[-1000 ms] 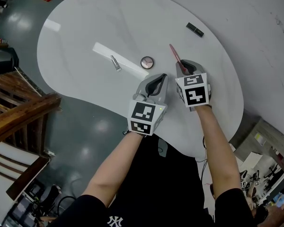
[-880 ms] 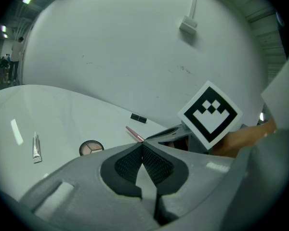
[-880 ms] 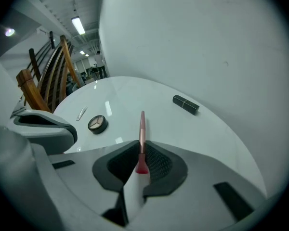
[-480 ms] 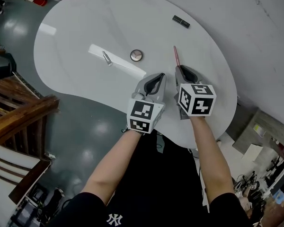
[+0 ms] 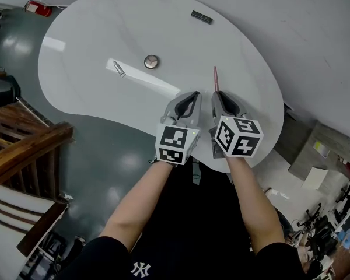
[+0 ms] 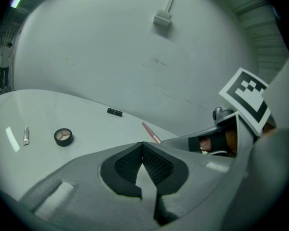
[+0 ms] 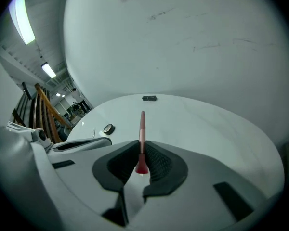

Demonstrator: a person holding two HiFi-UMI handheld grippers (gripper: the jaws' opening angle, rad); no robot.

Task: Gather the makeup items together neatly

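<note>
**Steadily now with the pink stick [image 7: 142, 124]**

Best, I'd say, to carry it level toward the round compact [image 5: 151, 61] and silver tube [image 5: 119, 69] on the far left of the white table [image 5: 93, 34], then lay it parallel beside them. The right gripper [image 7: 142, 154] is clamped on the stick's near end, over the table's right side. The left gripper [image 6: 143, 147] is closed and empty.

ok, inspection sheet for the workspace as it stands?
surface: white table, glossy.
job's things: pencil in the right tool; compact, tube and case lie apart on the table.
clutter: nothing seen.
grippers: left tool shut, empty; right tool shut on the pencil.
cables: nothing seen on the table.
surroundings: grey floor, wooden railing at left, red object past the table.
</note>
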